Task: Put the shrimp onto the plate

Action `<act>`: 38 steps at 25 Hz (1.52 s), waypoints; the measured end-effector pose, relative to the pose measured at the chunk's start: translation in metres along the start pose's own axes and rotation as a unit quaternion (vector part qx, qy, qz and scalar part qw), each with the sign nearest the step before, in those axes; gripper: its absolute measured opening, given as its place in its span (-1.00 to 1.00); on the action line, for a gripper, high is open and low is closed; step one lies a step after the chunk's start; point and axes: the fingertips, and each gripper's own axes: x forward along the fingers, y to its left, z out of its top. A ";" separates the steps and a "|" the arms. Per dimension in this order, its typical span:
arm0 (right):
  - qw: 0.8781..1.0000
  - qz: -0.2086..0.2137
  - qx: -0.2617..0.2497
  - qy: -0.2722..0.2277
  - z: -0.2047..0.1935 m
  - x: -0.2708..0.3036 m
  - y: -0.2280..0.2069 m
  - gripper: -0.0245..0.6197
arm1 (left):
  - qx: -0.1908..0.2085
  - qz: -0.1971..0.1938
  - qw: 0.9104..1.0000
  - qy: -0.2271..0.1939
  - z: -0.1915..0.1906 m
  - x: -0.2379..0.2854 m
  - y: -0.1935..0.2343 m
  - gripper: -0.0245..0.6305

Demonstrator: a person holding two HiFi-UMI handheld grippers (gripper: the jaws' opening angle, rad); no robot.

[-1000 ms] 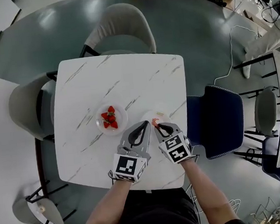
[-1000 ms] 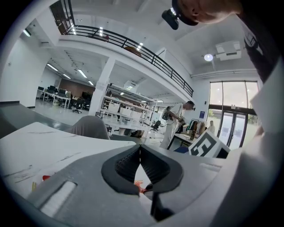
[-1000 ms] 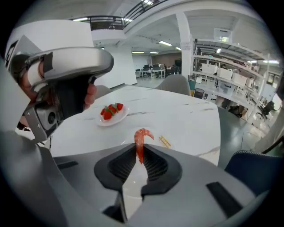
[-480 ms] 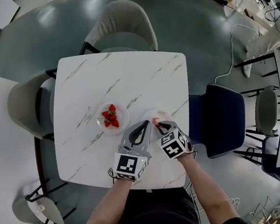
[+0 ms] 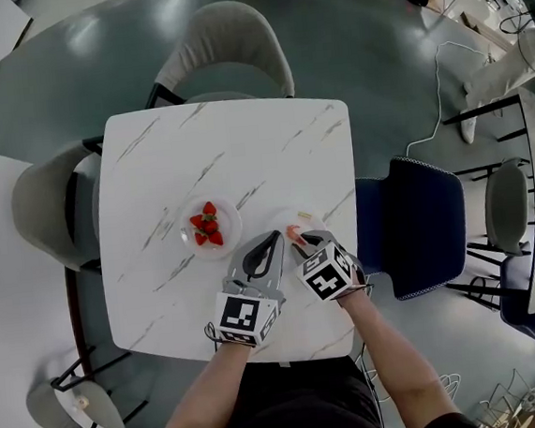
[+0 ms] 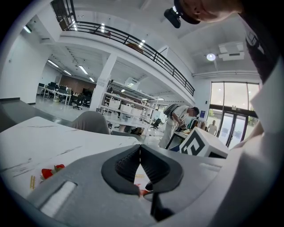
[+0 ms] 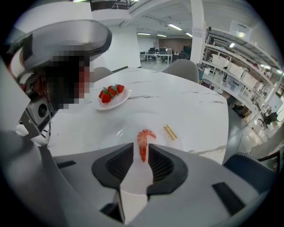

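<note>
An orange shrimp hangs between the jaws of my right gripper, which is shut on its tail end. The curled head sticks out past the fingertips, just above a pale, shallow plate. In the head view the right gripper holds the shrimp over that plate near the table's front right. My left gripper rests close beside it on the left, jaws shut on nothing. In the left gripper view its fingertips touch, and a bit of shrimp shows below them.
A small plate of strawberries sits left of the grippers, and is also seen in the right gripper view. A small yellow strip lies right of the shrimp. Grey chairs and a blue chair surround the white marble table.
My right gripper has turned a little and edged toward the left gripper with the shrimp still in it. The left gripper has hardly moved.
</note>
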 end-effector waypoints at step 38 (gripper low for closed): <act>0.924 -0.082 0.038 -0.372 0.121 -0.296 0.087 -0.92 | 0.021 -0.071 0.996 -0.047 0.139 -0.139 -0.098 -0.90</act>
